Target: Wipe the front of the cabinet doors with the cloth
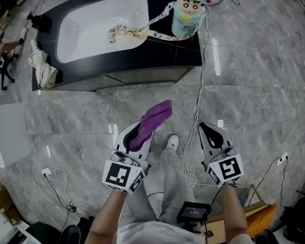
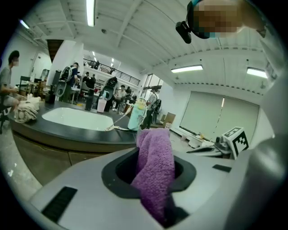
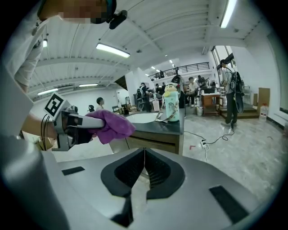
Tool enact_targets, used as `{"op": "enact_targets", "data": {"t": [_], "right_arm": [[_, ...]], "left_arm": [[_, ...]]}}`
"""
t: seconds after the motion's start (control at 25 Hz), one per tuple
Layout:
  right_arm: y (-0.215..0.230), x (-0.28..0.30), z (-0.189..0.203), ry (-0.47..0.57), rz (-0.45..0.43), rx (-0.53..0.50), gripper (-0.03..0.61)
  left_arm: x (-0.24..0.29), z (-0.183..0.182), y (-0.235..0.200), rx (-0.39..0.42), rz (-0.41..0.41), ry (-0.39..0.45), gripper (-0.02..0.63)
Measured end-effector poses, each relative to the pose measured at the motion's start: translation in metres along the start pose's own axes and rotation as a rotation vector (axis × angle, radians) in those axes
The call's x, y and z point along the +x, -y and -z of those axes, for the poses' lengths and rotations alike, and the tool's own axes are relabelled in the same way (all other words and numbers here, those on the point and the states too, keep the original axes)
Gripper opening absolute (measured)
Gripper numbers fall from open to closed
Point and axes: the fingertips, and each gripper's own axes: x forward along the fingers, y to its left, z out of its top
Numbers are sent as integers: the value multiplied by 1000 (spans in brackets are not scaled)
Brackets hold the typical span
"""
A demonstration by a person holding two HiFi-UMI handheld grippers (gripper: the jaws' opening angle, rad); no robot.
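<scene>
**Cloth in hand, doors still to be reached.** A person stands on the grey tiled floor (image 1: 254, 72) facing a vanity unit at 12 o'clock, with a tool in each hand. The left tool (image 1: 137, 136) is clenched on a purple cloth (image 1: 156, 117). The cloth bunches through the jaws and flops past their tips toward 1 o'clock. The right tool (image 1: 212, 136) is pressed closed on nothing, its ridged pads meeting along a thin seam.

The cabinet doors (image 1: 133, 78) form a tan band under the black worktop (image 1: 175, 50) and its white sink (image 1: 99, 25). They are well apart from the cloth, so the wiping looks not yet begun. A cartoon-figure bottle (image 1: 188, 14) stands toward the worktop's 1 o'clock corner, and a cable (image 1: 204, 72) trails from there down past the front edge to the floor.

Doing this well likely means stepping in and lowering the left tool. The loose flap, not the hard jaw tips, should lie flat on the door face. Overlapping side-to-side passes from the top down would then cover the doors. Only a short flap protrudes, so light pressure seems wise. The cable on the right is the likeliest snag, and the right tool is best kept clear of it.
</scene>
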Motion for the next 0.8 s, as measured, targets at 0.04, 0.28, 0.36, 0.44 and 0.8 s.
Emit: {"op": "enact_targets", "data": {"t": [0.04,0.28,0.36,0.44,0.8], "right_arm": [[4,8,10,3,11,-2,26],[15,52,69,40,107,135,26],[20,68,92,55,126,161,26],[20,81,113,56,132,178,26],[15,92,152,-9,94,213,26]], "left_arm": [[16,12,-4,3,16,-10,92],[96,66,-28,-26,121,-72,92],[124,85,-36,-10,148,-77,92],[148,100,-44,23,160,-74,92],[216,113,-41,47,150,-59,92]]}}
